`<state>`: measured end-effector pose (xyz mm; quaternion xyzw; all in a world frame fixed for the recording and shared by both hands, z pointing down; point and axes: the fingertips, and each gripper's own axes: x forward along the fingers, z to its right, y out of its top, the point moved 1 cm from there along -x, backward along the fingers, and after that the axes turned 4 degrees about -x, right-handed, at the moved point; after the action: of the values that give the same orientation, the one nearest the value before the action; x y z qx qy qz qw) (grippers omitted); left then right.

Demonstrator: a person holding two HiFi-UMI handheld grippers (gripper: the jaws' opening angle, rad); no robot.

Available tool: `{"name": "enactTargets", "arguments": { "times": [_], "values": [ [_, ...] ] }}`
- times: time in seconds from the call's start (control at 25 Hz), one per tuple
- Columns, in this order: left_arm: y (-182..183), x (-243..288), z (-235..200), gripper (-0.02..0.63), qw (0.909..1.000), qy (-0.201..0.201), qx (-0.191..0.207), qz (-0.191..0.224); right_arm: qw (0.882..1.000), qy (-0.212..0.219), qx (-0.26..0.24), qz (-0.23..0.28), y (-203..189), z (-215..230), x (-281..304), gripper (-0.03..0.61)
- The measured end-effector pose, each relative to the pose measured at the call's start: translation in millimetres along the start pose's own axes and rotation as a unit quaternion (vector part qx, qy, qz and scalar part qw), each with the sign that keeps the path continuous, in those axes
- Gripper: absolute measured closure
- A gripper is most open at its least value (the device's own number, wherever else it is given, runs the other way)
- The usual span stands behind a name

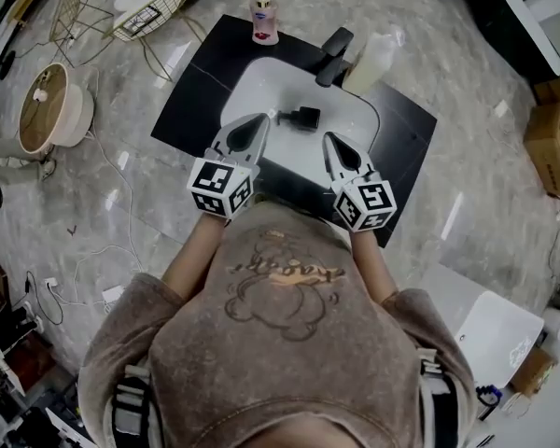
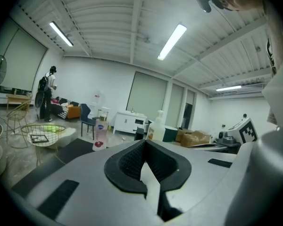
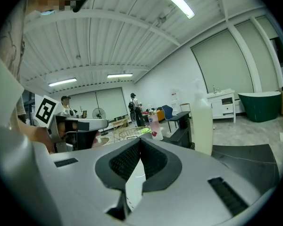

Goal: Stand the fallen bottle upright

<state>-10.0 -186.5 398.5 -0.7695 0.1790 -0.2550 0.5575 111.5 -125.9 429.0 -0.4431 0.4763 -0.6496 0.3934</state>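
Left claw (image 1: 258,120) and right claw (image 1: 330,139) are hovering closed, empty, flanking the small black fallen bottle (image 1: 305,117); one is needing opening wide first.

Left gripper (image 2: 144,144): jaws closed, nothing between them.
Pink bottle (image 2: 100,134): upright, by the far edge of the dark mat (image 2: 70,149).
White bottle (image 2: 157,126): upright, right of the pink bottle.
Wire basket (image 2: 40,134): far left, on the floor.
Person (image 2: 48,92): stands far back, left.
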Motion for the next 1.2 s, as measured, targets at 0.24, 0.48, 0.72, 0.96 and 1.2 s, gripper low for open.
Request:
{"name": "enactTargets", "arguments": {
  "times": [0.24,0.48,0.72,0.96,1.2],
  "values": [
    [0,7,-9,0.595,1.0,-0.008,-0.004,-0.002,1.0,-0.016,-0.009,0.0,3,6,10,0.578],
    [0,10,-12,0.595,0.9999,-0.011,-0.007,-0.001,1.0,0.003,-0.007,-0.005,5,2,20,0.508],
    [-1,8,-18,0.595,0.9999,-0.003,-0.014,0.003,0.999,0.034,-0.015,-0.02,4,-5,34,0.422],
    [-2,9,-29,0.595,0.9997,0.008,-0.021,0.003,0.996,0.068,-0.033,-0.055,-3,-6,55,0.314],
    [-2,11,-39,0.595,0.9994,0.02,-0.027,0.002,0.986,0.108,-0.074,-0.104,-25,-5,88,0.305]
  ]
}}
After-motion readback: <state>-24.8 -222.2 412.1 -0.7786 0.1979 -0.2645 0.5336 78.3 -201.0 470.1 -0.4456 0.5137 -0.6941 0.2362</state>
